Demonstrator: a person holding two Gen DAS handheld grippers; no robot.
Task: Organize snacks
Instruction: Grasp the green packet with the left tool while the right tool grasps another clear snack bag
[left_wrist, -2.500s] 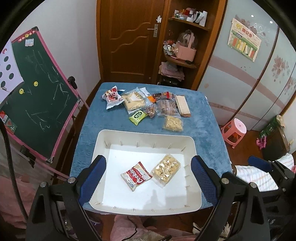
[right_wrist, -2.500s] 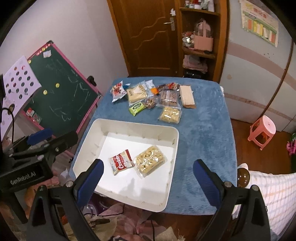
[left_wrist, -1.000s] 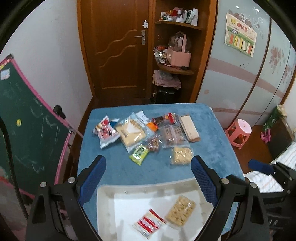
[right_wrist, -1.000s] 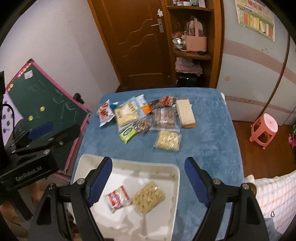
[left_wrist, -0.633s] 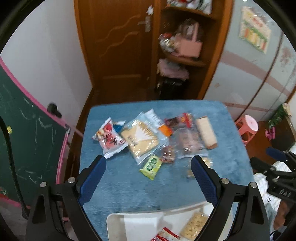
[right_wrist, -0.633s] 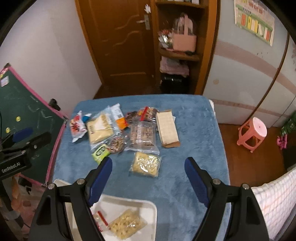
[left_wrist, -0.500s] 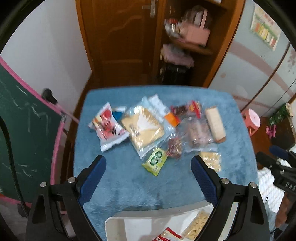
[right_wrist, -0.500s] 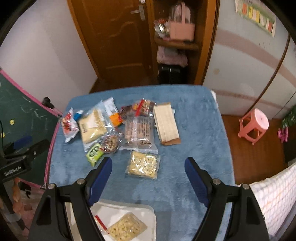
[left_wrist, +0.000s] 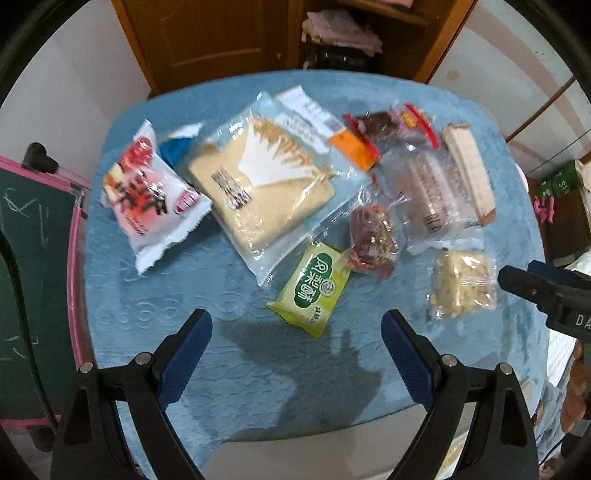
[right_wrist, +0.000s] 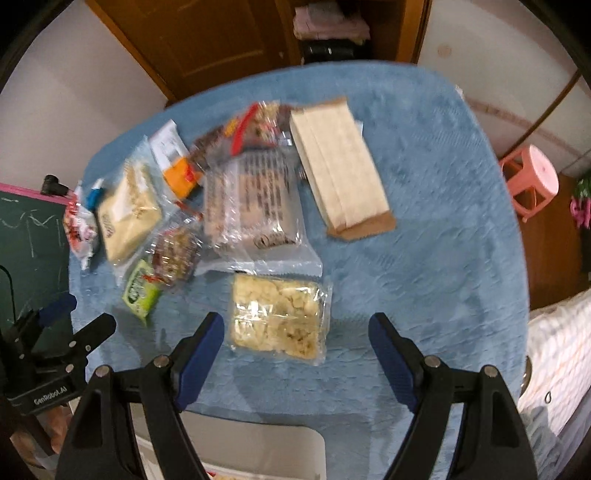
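Jaws of both grippers wide open, empty — blue tablecloth (left_wrist: 258, 369) (snack packets scattered), wooden door (left_wrist: 207, 33) beyond.

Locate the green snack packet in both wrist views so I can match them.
Left wrist: green snack packet sits centre frame, just above the gap of the open left claw.
Right wrist: same packet lies at left, beyond the claw's left finger.
Shared landmark: the clear bag of pale puffed pieces.
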